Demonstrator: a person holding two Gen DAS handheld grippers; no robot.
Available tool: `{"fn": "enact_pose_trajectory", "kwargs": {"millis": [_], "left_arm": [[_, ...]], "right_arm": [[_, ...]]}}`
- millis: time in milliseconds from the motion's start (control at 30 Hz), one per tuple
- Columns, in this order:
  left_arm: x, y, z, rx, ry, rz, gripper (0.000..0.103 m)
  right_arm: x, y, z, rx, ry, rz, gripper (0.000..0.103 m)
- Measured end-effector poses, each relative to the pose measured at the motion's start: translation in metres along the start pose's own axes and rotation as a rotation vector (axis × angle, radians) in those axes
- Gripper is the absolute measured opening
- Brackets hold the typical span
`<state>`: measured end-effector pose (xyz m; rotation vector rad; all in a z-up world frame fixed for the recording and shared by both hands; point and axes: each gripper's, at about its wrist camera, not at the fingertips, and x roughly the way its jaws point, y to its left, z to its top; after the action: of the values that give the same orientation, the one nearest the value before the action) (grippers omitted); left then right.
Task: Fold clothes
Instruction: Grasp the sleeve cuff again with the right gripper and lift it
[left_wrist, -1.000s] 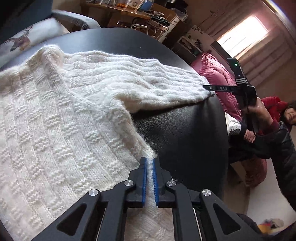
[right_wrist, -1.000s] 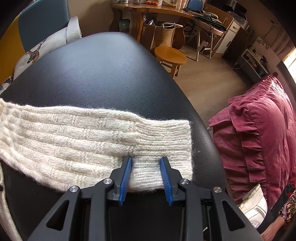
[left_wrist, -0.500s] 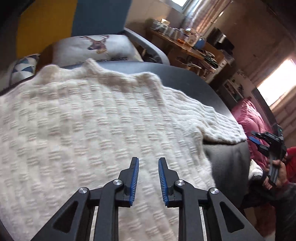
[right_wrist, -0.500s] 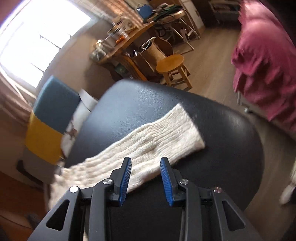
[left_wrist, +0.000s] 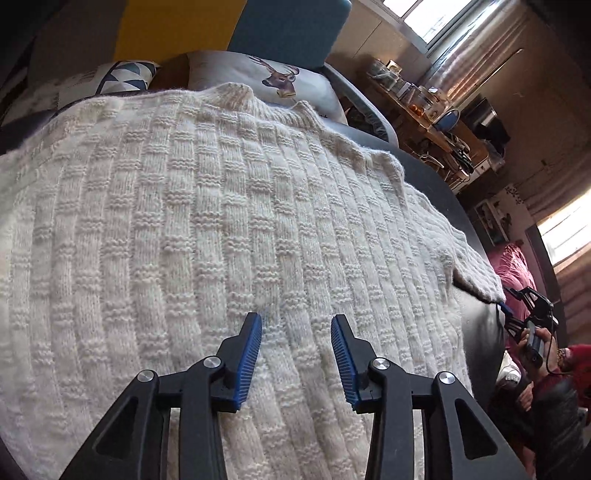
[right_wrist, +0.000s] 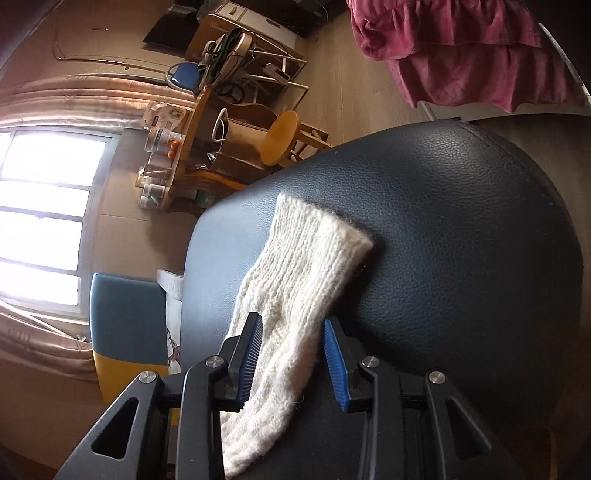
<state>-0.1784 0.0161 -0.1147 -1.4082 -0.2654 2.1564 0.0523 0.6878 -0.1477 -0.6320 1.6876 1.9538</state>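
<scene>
sweater (left_wrist: 207, 236) spread flat on black table (right_wrist: 461, 240) | left gripper (left_wrist: 296, 354) wide apart, empty, over body | right gripper (right_wrist: 293, 354) parted astride sleeve (right_wrist: 306, 266), nothing pinched | pinch cuff edge squarely, fold sleeve inward

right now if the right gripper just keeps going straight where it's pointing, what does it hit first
Most likely the sweater sleeve: the open right gripper straddles it, and it runs forward to the cuff on the black leather surface. How high the fingers sit above the knit is unclear.
</scene>
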Motion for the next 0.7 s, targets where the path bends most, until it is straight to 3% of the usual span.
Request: {"fn": "enact_pose_trajectory", "kwargs": {"millis": [100, 133, 233, 367, 500, 700], "left_arm": [[0.001, -0.003, 0.002, -0.003, 0.010, -0.008, 0.049], [0.001, -0.004, 0.003, -0.003, 0.015, -0.009, 0.050], [0.001, -0.009, 0.008, -0.013, 0.040, -0.025, 0.050], [-0.001, -0.036, 0.025, 0.012, 0.059, -0.075, 0.050], [0.016, -0.097, 0.053, 0.057, 0.096, -0.159, 0.059], [0.084, -0.228, 0.085, 0.104, 0.259, -0.340, 0.063]], "right_arm": [[0.007, 0.009, 0.001, -0.065, 0.004, -0.059, 0.011], [0.008, 0.010, 0.001, -0.082, 0.003, -0.069, 0.008], [0.010, 0.016, 0.001, -0.152, 0.012, -0.043, 0.008], [0.007, 0.040, -0.006, -0.313, 0.045, 0.081, 0.008], [0.019, 0.069, -0.033, -0.616, 0.133, 0.023, 0.008], [0.036, 0.080, -0.071, -0.877, 0.228, -0.038, 0.008]]}}
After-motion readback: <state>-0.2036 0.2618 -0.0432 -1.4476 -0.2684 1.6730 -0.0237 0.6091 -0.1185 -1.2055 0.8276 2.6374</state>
